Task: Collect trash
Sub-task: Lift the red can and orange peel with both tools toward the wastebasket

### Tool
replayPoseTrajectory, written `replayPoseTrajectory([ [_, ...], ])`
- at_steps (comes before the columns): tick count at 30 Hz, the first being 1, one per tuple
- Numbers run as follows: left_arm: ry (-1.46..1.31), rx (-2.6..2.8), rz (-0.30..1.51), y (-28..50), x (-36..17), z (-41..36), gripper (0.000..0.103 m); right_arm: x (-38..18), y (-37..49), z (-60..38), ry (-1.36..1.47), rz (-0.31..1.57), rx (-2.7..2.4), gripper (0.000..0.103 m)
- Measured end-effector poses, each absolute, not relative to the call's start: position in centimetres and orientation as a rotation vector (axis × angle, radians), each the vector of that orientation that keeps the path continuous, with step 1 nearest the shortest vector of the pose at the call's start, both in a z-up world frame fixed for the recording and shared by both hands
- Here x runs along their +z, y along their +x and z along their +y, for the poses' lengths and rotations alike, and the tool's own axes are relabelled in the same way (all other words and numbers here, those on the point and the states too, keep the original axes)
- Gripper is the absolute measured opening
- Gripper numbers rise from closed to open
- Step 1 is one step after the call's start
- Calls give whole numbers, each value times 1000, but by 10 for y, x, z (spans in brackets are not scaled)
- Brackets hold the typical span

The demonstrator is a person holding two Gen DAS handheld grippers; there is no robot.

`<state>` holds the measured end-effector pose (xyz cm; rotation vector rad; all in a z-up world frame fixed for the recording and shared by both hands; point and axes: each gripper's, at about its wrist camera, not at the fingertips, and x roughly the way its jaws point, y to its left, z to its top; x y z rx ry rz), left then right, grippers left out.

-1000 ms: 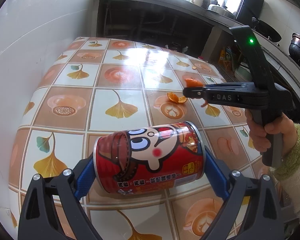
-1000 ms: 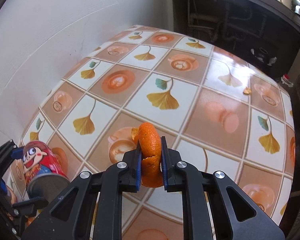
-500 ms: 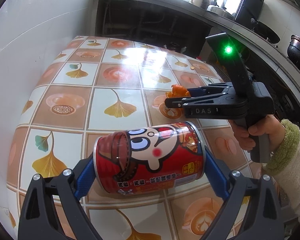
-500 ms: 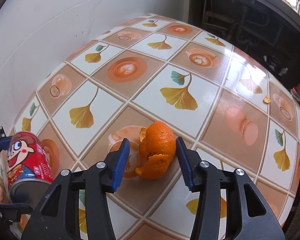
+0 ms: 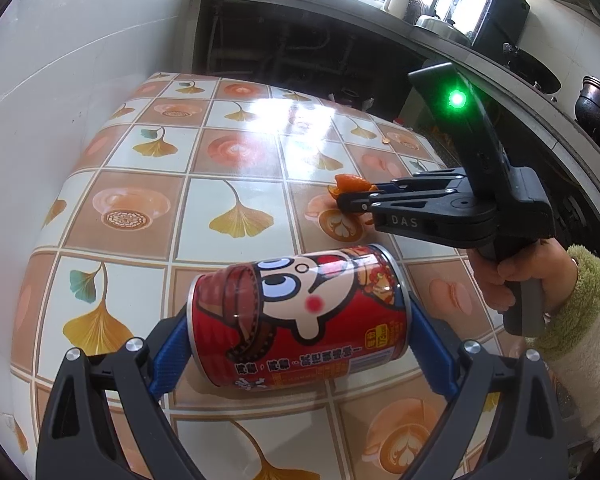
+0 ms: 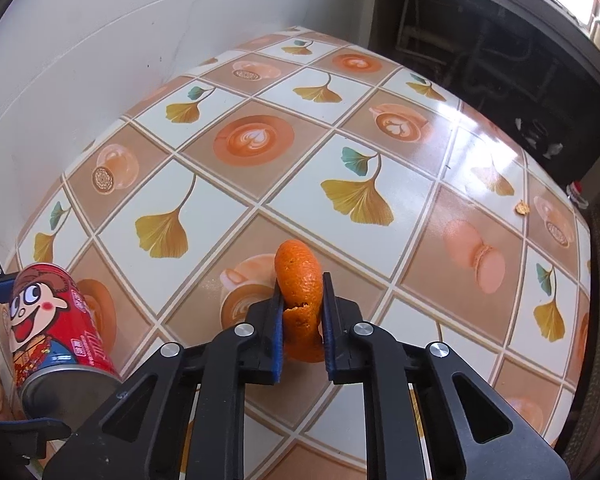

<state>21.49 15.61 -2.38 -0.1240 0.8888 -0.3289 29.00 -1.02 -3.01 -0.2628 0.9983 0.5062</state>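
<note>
Orange peel (image 6: pixel 300 300) between closing right jaws; left jaws grip red can (image 5: pixel 300 316) mid-table.

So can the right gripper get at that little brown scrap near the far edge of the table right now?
Probably not yet: the right gripper is closing on the orange peel, so its jaws are occupied. The tablecloth toward the scrap looks clear otherwise.

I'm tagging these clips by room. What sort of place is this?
Most likely a home kitchen: a table under a patterned oilcloth stands beside a long counter bearing pots and a mug, with pipes showing underneath.
</note>
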Motion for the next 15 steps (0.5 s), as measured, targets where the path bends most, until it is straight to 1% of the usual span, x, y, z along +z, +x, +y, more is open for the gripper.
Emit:
replayPoseTrajectory([
  [15,-178,-352,874,209,-18,159,92,19,251,-57,-118,903,509,13],
])
